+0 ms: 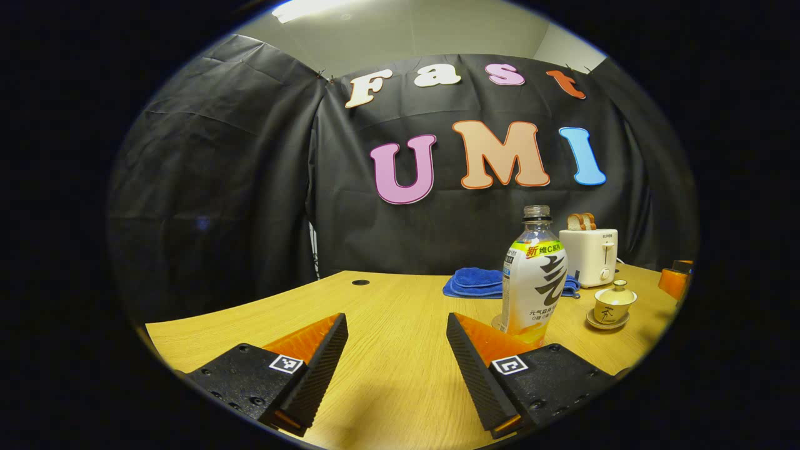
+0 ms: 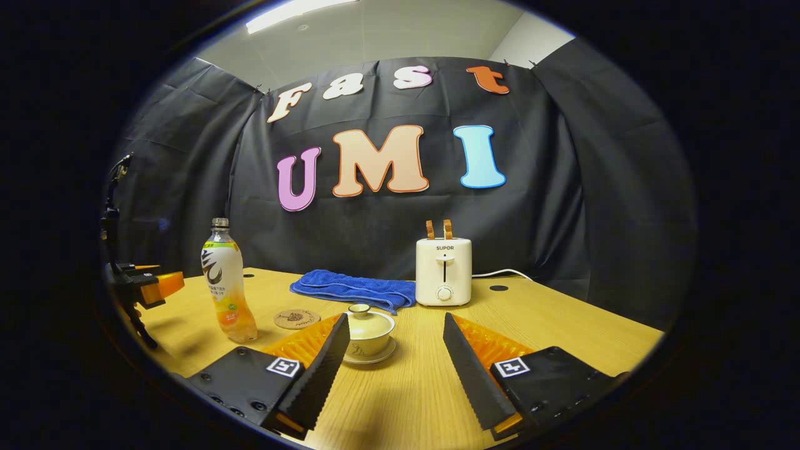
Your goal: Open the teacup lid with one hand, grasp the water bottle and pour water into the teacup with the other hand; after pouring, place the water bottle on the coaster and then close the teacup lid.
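On the wooden table (image 2: 562,325) the teacup (image 2: 369,334) stands on its saucer with the lid (image 2: 360,310) on, just ahead of our right gripper (image 2: 394,350), whose fingers are wide apart and hold nothing. Our left gripper (image 1: 397,350) is equally open and empty, the water bottle (image 1: 534,275) near its right finger. The coaster (image 2: 296,319) lies between bottle and cup. We judge no step is begun; next the right must close on the lid knob.

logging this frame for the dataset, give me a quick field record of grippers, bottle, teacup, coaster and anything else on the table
left gripper: open, holds nothing
right gripper: open, holds nothing
water bottle: upright on table, cap off
teacup: on saucer, lid on
coaster: bare, between bottle and teacup
blue towel: folded, behind teacup
toaster: at back, bread in slots
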A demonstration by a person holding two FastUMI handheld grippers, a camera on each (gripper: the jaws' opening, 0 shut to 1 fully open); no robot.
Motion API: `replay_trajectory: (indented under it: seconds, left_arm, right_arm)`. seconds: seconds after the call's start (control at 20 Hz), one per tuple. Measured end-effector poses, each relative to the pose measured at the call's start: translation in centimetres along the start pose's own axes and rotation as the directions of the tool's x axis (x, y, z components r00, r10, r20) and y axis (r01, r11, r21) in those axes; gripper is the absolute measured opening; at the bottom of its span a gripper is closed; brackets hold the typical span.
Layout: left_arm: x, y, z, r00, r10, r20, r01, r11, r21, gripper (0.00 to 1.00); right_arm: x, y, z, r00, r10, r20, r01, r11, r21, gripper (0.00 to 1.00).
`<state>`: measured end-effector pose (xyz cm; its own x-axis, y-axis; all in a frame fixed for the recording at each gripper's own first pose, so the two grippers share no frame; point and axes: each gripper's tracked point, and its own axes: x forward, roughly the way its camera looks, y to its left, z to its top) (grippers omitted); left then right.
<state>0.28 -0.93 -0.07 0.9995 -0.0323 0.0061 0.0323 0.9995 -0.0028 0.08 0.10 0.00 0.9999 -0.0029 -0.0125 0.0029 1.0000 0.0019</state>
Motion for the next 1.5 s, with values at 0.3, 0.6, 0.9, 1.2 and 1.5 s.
replay_trajectory:
  seconds: [0.3,0.6,0.9,1.2,1.5]
  left_arm:
    - [0.0,0.0,0.0,1.0,0.0,0.0,0.0,1.0,0.0,0.93]
    - [0.0,0.1,0.0,1.0,0.004,0.0,-0.004,1.0,0.0,0.93]
    - [0.0,0.1,0.0,1.0,0.004,0.0,-0.004,1.0,0.0,0.93]
    - [0.1,0.1,0.0,1.0,0.003,0.0,-0.003,1.0,0.0,0.93]
    - [0.1,0.1,0.0,1.0,0.003,0.0,-0.003,1.0,0.0,0.93]
  right_arm:
    - [0.0,-0.1,0.0,1.0,-0.006,0.002,0.006,1.0,-0.001,0.94]
    - [0.1,0.2,-0.1,1.0,0.022,-0.002,-0.022,1.0,0.001,0.94]
    - [1.6,1.9,-0.1,0.995,0.102,-0.011,-0.102,0.995,0.003,0.99]
    - [3.3,3.5,-0.2,0.985,0.174,-0.014,-0.174,0.985,0.007,0.93]
    - [5.7,4.3,-0.7,0.986,0.163,-0.029,-0.163,0.987,0.006,0.93]
